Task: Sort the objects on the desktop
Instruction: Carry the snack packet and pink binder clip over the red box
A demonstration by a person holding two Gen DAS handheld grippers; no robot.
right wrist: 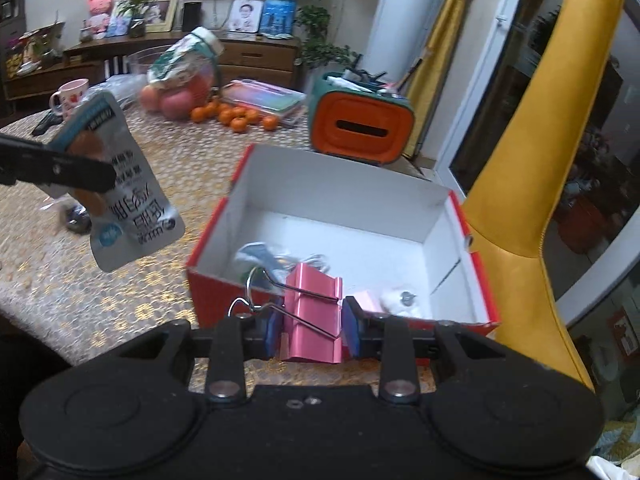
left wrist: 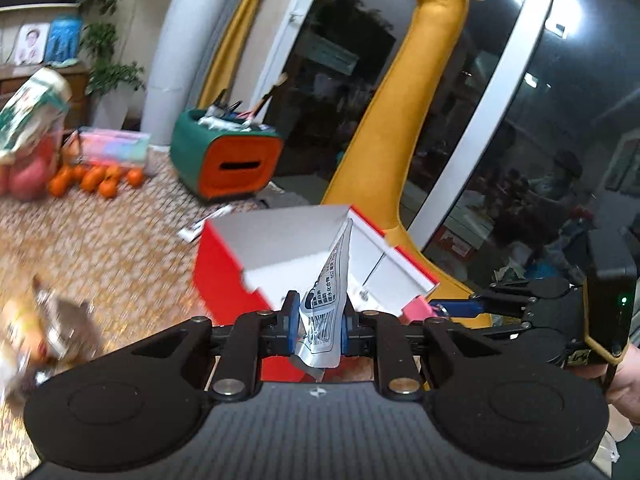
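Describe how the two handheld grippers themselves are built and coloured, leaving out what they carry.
Both are matte black. The left gripper and right gripper each have two round black discs, silver bolts on black linkage bars, and blue pads on the fingertips. A dark ribbed panel lies between the left gripper's discs. From the left wrist view, the right gripper's body is a black box with a gold-edged bracket and a small green light.
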